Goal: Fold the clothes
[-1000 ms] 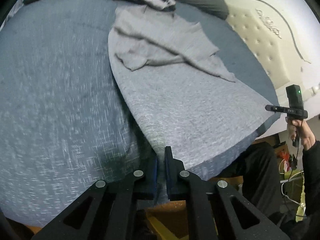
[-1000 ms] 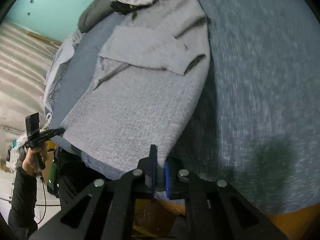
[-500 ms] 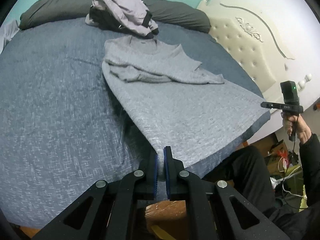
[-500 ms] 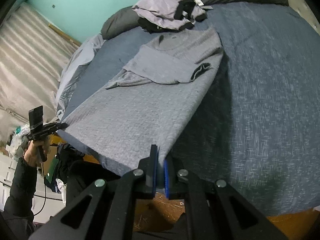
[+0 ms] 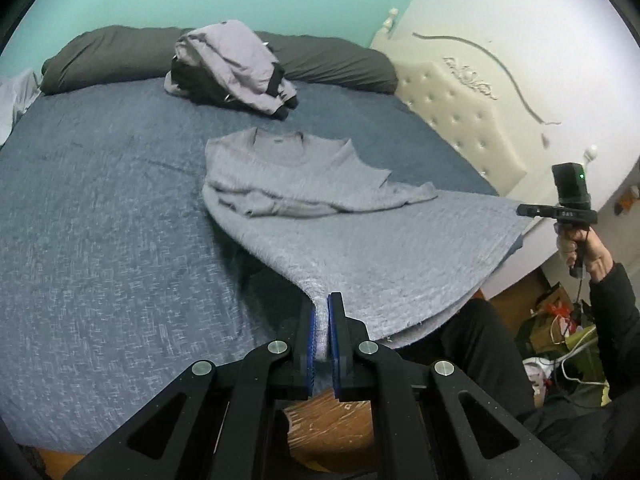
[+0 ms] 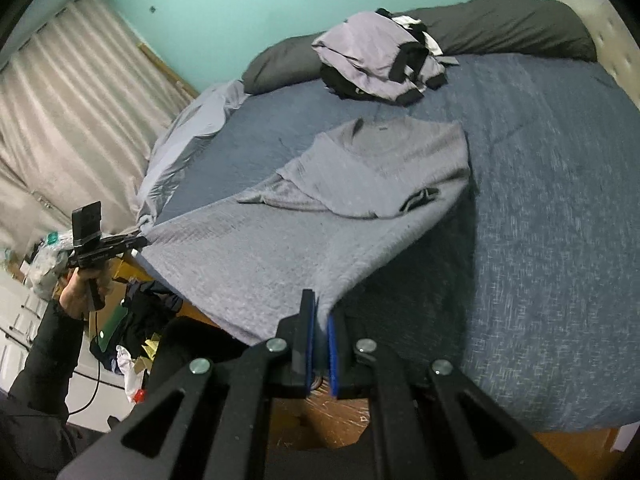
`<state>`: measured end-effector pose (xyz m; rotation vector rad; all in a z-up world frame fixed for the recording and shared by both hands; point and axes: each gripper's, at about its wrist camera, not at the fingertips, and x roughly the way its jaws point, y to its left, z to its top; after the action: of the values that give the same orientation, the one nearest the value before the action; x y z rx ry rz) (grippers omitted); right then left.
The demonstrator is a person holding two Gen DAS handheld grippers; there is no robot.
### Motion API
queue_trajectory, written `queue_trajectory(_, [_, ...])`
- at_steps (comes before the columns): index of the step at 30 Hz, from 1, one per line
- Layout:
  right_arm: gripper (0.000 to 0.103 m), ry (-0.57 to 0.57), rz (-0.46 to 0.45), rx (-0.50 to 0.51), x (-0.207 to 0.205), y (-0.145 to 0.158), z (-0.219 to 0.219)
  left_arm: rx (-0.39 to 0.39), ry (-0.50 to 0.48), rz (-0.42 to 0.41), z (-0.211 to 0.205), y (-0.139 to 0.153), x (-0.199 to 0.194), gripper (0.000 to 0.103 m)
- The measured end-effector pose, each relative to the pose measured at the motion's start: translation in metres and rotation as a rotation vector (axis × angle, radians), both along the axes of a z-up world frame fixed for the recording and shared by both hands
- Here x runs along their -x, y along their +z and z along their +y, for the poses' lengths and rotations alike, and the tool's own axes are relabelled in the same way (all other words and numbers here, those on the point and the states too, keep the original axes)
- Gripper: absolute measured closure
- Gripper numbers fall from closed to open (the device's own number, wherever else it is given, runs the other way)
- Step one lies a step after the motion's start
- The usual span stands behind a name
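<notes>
Grey sweater (image 5: 360,248) lies collar-end on the blue bed cover (image 5: 100,240), both sleeves already folded in across the chest, while the hem end is lifted off the bed and stretched taut btwn the two grippers. Left gripper (image 5: 323,332) has its blue-padded fingers closed on one hem corner, fabric bunched in the gap; right gripper (image 6: 319,340) likewise closed on the other corner, knit pinched btwn its pads. Each shows small in the other's view, held out past the bed edge. Judging from that, the hem looks set to be carried toward the collar – so the risks are mostly abt grip and tension. Only a small tuck of cloth sits in each pinch; a hard tug or the knit's own weight could pull a corner free, and the hem would drop off the bed edge w/ the fold lost. Pulling back too much could drag the collar end toward the edge and shake the sleeves (image 6: 400,184) loose – they're only resting there, one cuff near the side. If the two hands travel at uneven height or speed, the fold lands skewed, one corner past the shoulder line. Sag in the middle of the span could also crease under when laid down. Farther back a pile of lilac-and-black clothes (image 5: 232,68) sits near the collar w/ a dark pillow (image 5: 100,56) behind; overshooting could nudge it, tho there's a gap.
</notes>
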<state>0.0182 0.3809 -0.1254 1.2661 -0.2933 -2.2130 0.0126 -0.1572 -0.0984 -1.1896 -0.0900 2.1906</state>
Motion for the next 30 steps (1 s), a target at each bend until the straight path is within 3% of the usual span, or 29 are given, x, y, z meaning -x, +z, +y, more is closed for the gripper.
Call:
queue_trajectory(6, [0.098,0.022,-0.003,-0.023,-0.006,-0.002,-0.002,-0.002,0.0,-0.004,-0.001,-0.002,0.0,0.097])
queue_trajectory(17, [0.098,0.004,-0.065,-0.023,0.032,-0.025,0.0,-0.013,0.032,-0.05,0.0,-0.025,0.059,0.097])
queue_trajectory(22, [0.098,-0.023,-0.098,-0.012,0.077,-0.033,0.009,-0.034,0.059,-0.076,-0.004,-0.034,0.112,0.097])
queue_trajectory(30, [0.098,-0.071,-0.141,0.021,0.19,-0.045,0.017,-0.054,0.101,-0.114,0.005,-0.057,0.229,0.097])
